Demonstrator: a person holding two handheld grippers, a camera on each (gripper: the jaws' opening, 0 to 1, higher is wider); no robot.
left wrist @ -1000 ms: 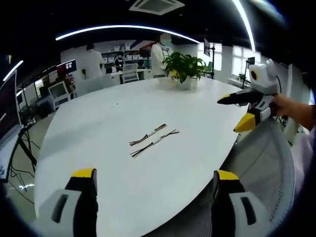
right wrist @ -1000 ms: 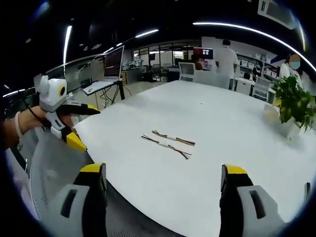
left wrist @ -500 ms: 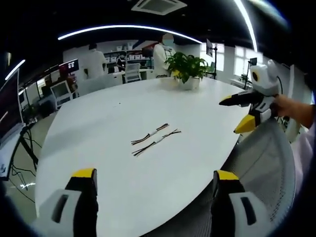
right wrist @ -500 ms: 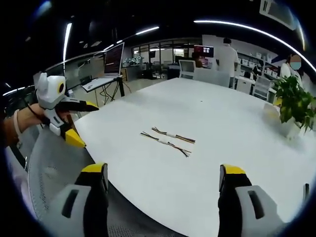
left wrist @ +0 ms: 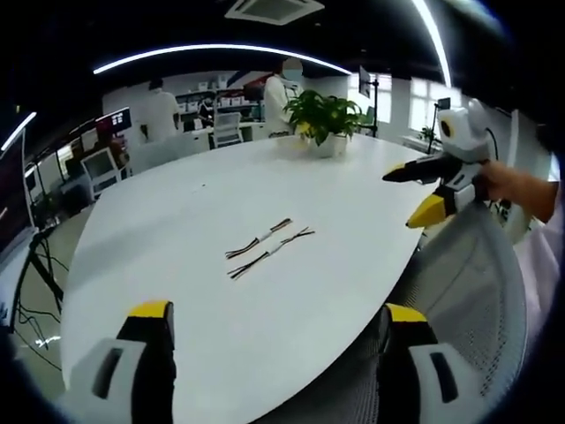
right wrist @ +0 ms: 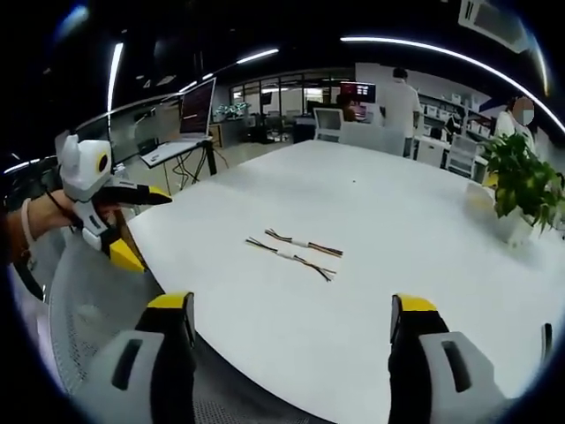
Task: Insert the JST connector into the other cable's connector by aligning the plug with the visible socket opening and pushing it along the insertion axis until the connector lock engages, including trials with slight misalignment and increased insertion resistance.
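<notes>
Both tools, the left tool and the right tool, are wide apart and empty above the grey mesh chair. Farther, two thin wired cables lie side by side mid-way on the round white bench, before a green potted plant.

The left gripper view looks from the near edge across the white table, facing the potted plant at the far side. The right gripper view looks from the same near edge, angled toward the monitors. Both sit well back and share the two cables mid-table.
</notes>
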